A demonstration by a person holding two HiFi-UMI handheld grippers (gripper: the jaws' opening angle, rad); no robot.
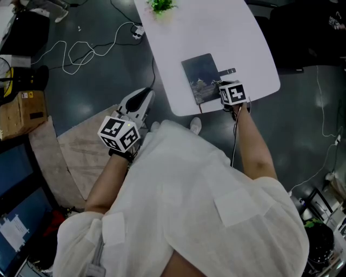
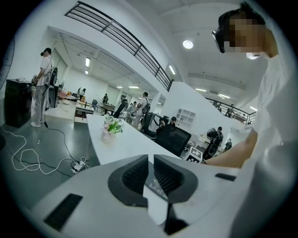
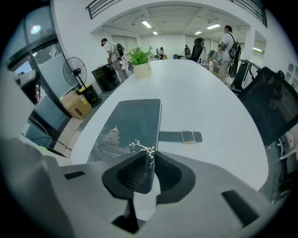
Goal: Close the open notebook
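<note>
Near table (image 1: 254, 59) edge, notebook (image 1: 200, 78) (corner clamped)

White shirt (image 1: 189, 189), white left gripper (image 2: 151, 160), dark ribbed pads (image 2: 135, 175), marker cube (image 1: 119, 133)

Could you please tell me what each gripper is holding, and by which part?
The right gripper pinches the notebook by its near right corner; the left gripper holds nothing.

the notebook (image 1: 201, 78) lies on the table (image 1: 216, 32), close to its near edge, with its strap (image 1: 229, 71) out to the right. the plant (image 1: 161, 6) stands at the far end. my right gripper (image 3: 151, 169) has the notebook's near right edge between its jaws. my left gripper (image 2: 151, 173) hangs left of the table, over the floor (image 1: 97, 81).
</note>
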